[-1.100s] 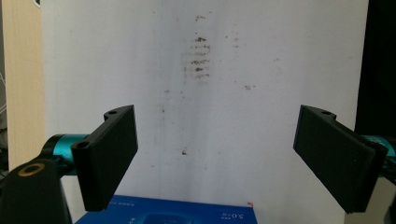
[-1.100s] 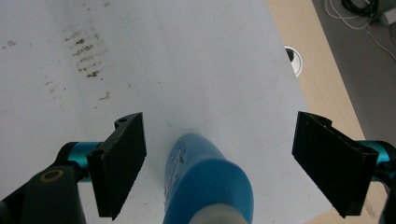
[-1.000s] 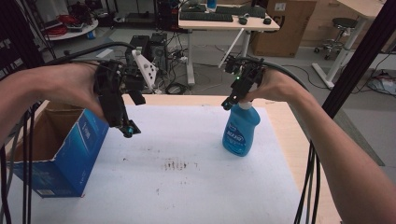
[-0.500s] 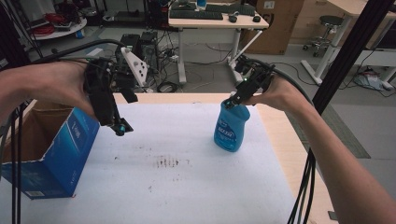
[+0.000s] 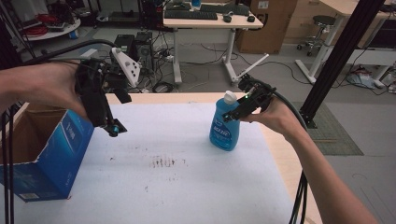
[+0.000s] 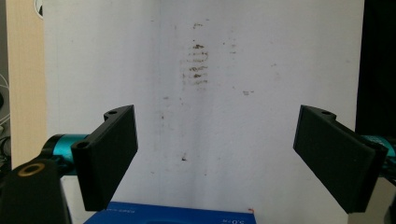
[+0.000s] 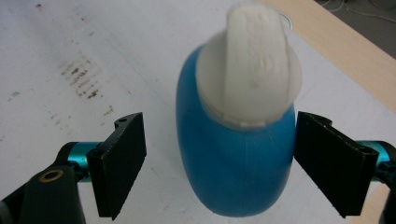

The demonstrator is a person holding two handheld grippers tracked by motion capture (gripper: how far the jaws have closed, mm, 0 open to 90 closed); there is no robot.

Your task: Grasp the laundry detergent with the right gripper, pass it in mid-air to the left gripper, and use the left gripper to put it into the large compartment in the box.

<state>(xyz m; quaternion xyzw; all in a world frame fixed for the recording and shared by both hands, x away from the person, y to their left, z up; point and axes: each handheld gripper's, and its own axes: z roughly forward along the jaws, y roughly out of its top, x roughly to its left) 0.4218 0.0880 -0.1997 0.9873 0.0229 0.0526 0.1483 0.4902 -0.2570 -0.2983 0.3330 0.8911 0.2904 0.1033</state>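
R gripper (image 7: 219, 163) fingers wide apart astride bottle (image 5: 225, 125), gripping nothing; L gripper (image 6: 215, 158) wide, empty; off-centre squeeze could tip bottle.

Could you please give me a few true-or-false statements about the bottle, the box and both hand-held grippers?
1. The bottle stands upright on the mat. True.
2. The right hand-held gripper is shut on the bottle. False: its jaws stand open on either side.
3. The box sits at the table's right. False: it sits at the left.
4. The left hand-held gripper is open and holds nothing. True.
5. The bottle's cap is white. True.
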